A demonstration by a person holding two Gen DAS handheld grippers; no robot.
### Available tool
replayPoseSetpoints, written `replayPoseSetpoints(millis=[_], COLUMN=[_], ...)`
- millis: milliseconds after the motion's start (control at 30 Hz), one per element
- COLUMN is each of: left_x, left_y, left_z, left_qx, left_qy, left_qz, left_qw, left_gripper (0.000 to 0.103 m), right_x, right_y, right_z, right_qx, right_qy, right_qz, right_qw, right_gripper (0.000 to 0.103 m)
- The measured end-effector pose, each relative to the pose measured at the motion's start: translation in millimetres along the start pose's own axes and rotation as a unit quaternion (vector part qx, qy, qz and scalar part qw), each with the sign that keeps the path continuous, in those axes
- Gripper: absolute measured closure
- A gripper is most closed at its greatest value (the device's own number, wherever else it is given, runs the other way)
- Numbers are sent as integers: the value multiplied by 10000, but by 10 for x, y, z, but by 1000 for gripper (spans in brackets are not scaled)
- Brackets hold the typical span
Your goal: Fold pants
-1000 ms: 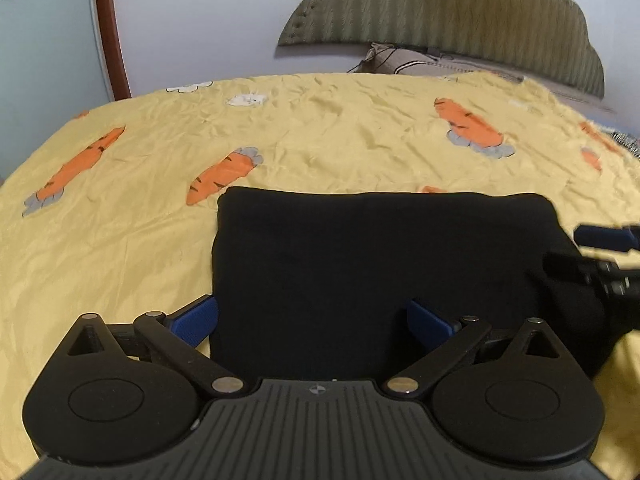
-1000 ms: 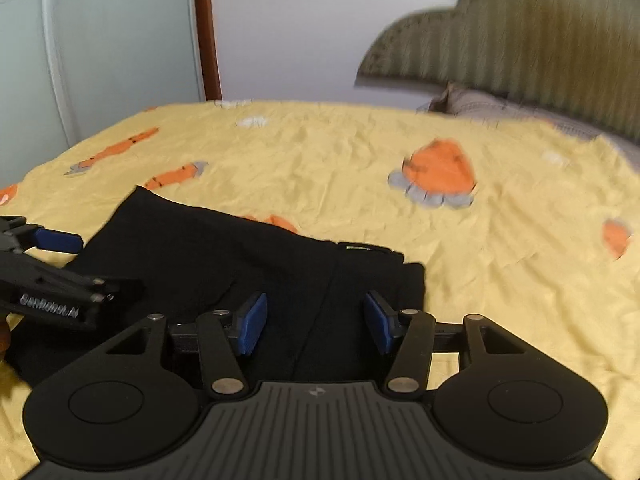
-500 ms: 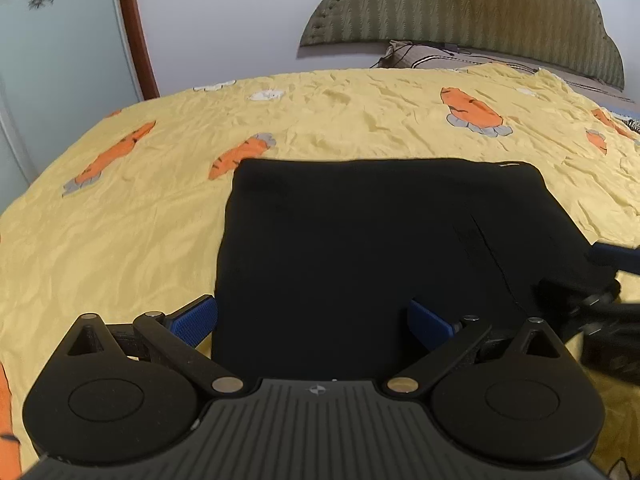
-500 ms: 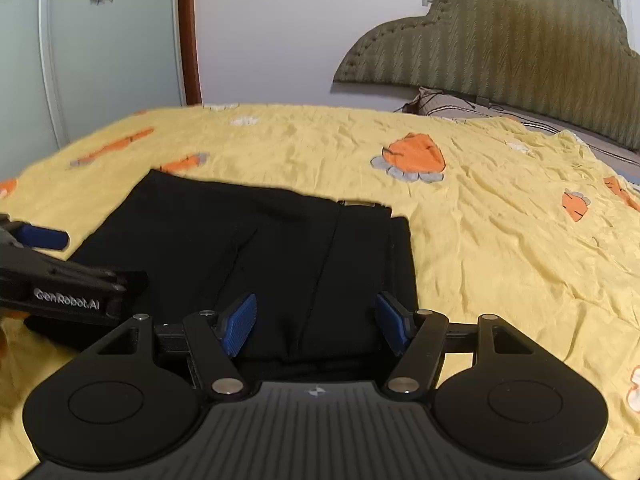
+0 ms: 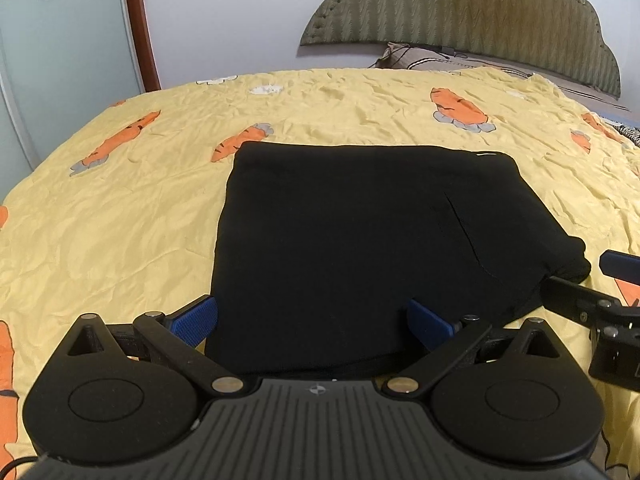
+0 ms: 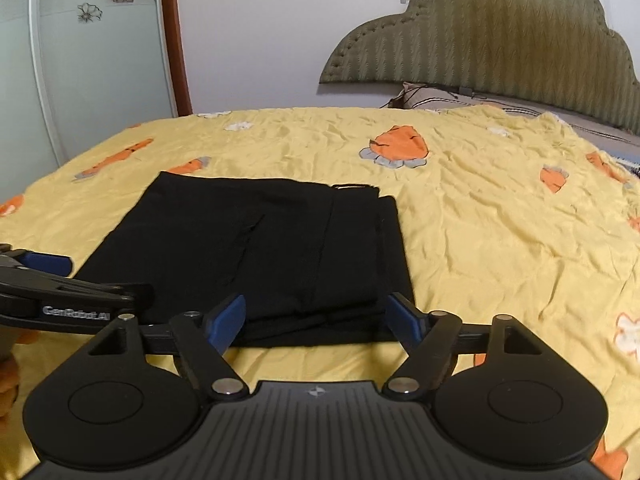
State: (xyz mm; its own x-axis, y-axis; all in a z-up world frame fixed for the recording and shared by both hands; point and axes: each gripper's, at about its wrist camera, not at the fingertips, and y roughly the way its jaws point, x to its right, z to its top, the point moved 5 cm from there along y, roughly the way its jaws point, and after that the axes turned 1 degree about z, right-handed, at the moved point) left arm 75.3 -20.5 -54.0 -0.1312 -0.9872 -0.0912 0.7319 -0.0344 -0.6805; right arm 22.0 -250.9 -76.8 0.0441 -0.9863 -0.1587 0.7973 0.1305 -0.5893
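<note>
Right wrist: folded black pants on yellow bedspread

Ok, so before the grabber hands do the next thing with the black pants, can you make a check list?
1. Pants lie folded flat on the yellow bedspread: ok.
2. Left gripper open, nothing pinched: ok.
3. Right gripper open; its jaws have just been opening and hold nothing: ok.
4. Edges lined up: not ok, one layer sticks out along the right side in the right wrist view.
5. Fold finished: cannot tell.
</note>
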Motion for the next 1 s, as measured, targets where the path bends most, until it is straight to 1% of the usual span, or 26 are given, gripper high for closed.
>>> replayPoseSetpoints(millis=[167,433,500,700,900,1000], left_x=[-2,5,16,20,-12,-33], left_y=[-64,-140,-165,-239,-295,-298], left_z=[-55,-172,-214,-301,-358,-386], left_qx=[-11,-78,-90,-138,-112,-126], left_qy=[-55,-62,-31,-74,-102,-139], left_qz=[-9,-29,-9,-71,-6,25], left_qw=[10000,9999,10000,9999,9999,9998], left_gripper=[0,1,1,1,1,1], right_x=[-72,-161,-184,-246,-290,-288], right_y=[-61,-160,-191,-251,-302,-308], right_z=[-56,-115,-131,-184,-231,-231], right_qx=[-45,-65,-61,-141,-140,-142], right_qy=[-53,-95,-92,-84,-18,35], right_qz=[-73,-86,-94,-219,-329,-420], right_qw=[9999,9999,9999,9996,9994,9990], right_gripper=[22,21,16,15,14,8])
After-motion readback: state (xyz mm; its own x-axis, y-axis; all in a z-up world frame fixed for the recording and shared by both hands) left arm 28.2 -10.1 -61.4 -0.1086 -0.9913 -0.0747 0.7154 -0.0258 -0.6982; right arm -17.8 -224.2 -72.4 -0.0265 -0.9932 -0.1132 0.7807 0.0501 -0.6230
